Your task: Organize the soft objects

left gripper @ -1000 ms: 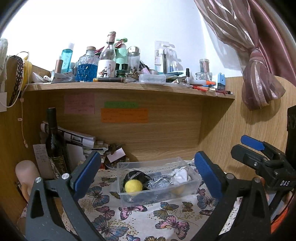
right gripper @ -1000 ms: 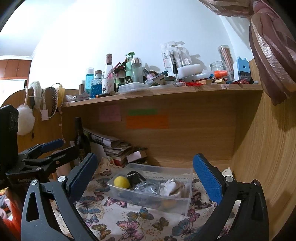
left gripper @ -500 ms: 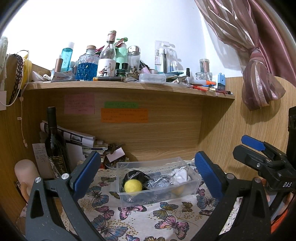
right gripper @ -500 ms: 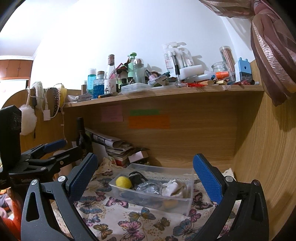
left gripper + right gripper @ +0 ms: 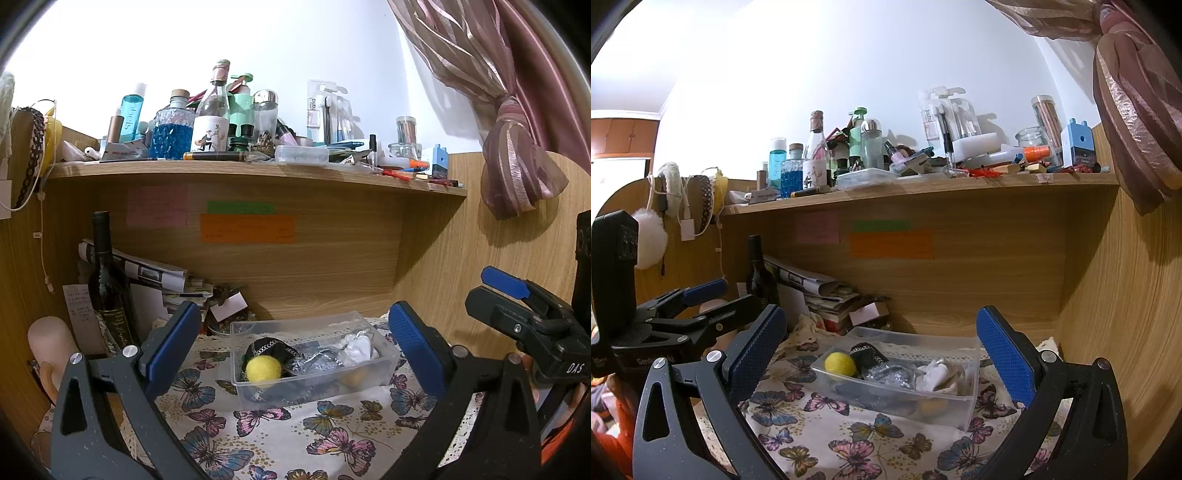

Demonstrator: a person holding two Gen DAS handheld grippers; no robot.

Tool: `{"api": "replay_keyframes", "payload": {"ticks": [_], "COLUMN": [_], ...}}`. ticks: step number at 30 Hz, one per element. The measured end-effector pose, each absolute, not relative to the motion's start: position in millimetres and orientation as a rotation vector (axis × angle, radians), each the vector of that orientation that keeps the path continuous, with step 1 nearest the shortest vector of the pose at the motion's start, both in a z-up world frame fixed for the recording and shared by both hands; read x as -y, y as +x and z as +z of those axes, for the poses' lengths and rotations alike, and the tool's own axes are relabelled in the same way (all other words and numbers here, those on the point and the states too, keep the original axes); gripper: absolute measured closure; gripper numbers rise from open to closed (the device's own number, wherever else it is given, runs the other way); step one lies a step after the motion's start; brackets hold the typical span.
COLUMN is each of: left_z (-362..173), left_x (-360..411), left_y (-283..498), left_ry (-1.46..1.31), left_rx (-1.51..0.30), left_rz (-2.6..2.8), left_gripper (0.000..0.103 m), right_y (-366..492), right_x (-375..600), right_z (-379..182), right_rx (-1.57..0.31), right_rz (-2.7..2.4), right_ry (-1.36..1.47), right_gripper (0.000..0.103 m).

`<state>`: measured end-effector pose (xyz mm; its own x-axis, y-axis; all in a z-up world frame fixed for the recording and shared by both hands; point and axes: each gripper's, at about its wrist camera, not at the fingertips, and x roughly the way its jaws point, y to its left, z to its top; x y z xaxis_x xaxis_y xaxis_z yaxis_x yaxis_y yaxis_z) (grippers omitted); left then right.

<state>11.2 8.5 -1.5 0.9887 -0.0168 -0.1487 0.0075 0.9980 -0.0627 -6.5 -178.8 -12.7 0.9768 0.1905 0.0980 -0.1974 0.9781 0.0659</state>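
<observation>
Both the left gripper (image 5: 293, 347) and right gripper (image 5: 877, 345), stamped "DAS", are hanging spread wide and empty, framing the clear bin (image 5: 384, 363) lying lengthwise left-to-right at lower centre, holding a yellow ball (image 5: 263, 371).

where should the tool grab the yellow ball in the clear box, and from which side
Take the yellow felt ball across its round middle, coming down from above through the open top of the clear plastic box. The box walls block a sideways approach. It sits at the box's left end, against a black pouch, so open wide, as the left tool is now.
</observation>
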Motion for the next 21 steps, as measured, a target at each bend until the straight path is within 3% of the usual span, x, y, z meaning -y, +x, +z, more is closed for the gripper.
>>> {"api": "replay_keyframes", "payload": {"ticks": [21], "left_z": [-3.3], "left_x": [-5.4], "left_y": [14.8], "left_ry": [-0.087], "left_rx": [-0.179], "left_rz": [-0.025], "left_gripper": [0.0], "right_y": [-1.9], "right_x": [179.9], "right_z": [-14.4], "right_rx": [0.081], "right_rz": [0.202], "right_ry": [0.076], "right_gripper": [0.0]}}
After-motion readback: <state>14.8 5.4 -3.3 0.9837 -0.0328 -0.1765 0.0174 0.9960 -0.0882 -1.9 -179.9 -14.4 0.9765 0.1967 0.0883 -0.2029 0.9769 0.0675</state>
